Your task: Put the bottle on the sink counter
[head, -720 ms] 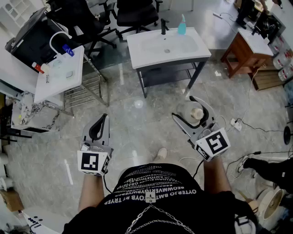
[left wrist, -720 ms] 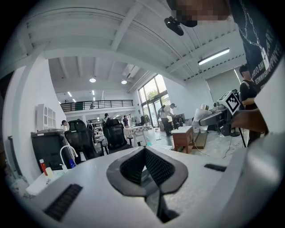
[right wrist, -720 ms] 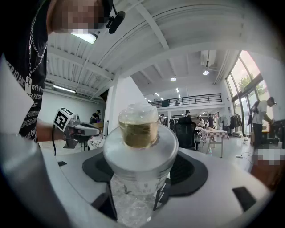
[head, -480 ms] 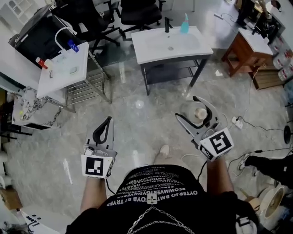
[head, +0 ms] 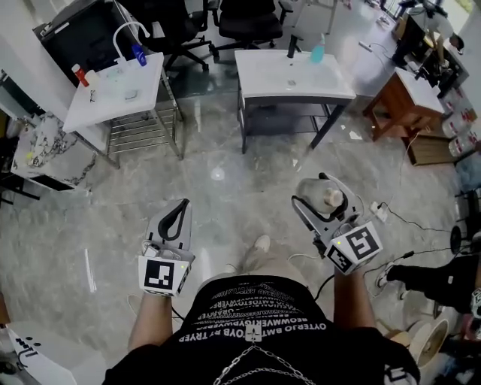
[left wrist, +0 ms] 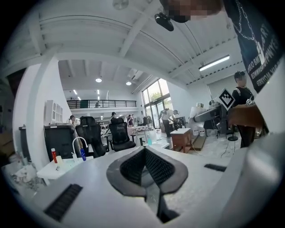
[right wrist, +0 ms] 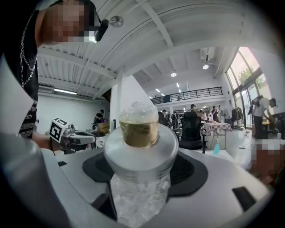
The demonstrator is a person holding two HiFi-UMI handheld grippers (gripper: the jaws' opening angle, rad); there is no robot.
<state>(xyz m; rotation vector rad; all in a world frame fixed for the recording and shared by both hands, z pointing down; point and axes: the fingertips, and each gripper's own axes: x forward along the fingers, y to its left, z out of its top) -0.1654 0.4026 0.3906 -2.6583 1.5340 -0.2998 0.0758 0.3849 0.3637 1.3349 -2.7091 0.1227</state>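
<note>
A clear bottle [head: 319,193] with a pale stopper stands between the jaws of my right gripper [head: 325,197], which is shut on it above the floor. In the right gripper view the bottle [right wrist: 140,153] fills the middle, pads pressed to its sides, and the right gripper [right wrist: 141,171] holds it upright. My left gripper [head: 181,210] hangs at the lower left, shut and empty; its pads meet in the left gripper view [left wrist: 145,165]. The white sink counter [head: 272,81] with a black faucet [head: 293,46] stands ahead, well beyond both grippers.
A teal bottle [head: 318,53] sits on the sink counter's back edge. A second white sink [head: 105,100] with small bottles stands at the left. Office chairs [head: 246,21] are behind, a wooden table [head: 398,96] at the right, and cables [head: 394,216] on the floor.
In the head view both sinks have slid to the right and a little lower. The two grippers keep their poses, and the bottle stays gripped in the right one.
</note>
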